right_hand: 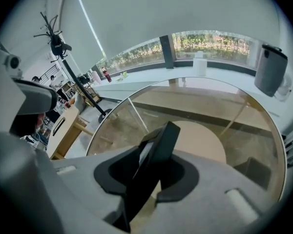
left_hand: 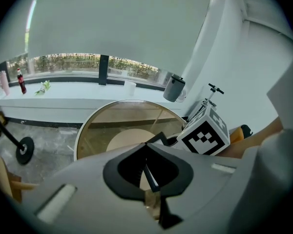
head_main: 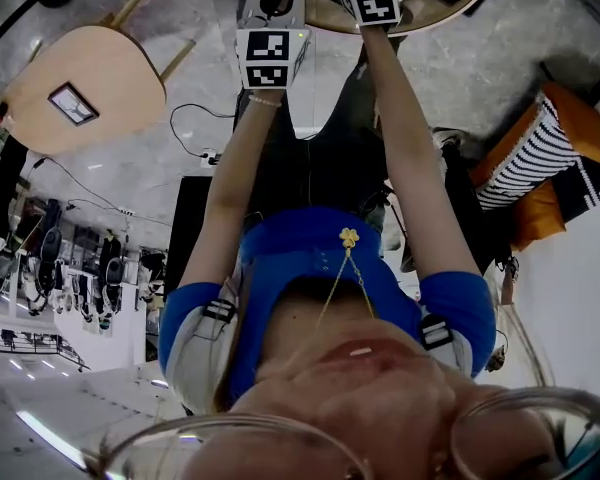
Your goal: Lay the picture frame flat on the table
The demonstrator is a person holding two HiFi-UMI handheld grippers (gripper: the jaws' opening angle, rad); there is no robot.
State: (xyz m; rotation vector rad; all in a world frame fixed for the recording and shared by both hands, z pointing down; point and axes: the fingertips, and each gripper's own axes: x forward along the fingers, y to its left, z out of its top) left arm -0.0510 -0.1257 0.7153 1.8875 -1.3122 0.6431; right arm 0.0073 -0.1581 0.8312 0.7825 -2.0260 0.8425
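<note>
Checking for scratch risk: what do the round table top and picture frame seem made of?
Table top: clear glass, glossy; the floor and a wooden disc show through. Picture frame: matte black, plastic or painted wood; I cannot tell which.

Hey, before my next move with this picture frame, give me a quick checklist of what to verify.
1. Frame between the right hand-held gripper's jaws: ok.
2. Right pads pressing on the frame: cannot tell.
3. Frame lying flat on the table: not ok, it stands tilted.
4. Left hand-held gripper gripping anything: cannot tell; a thin dark edge sits between its jaws.
5. Both grippers over the table: ok.
</note>
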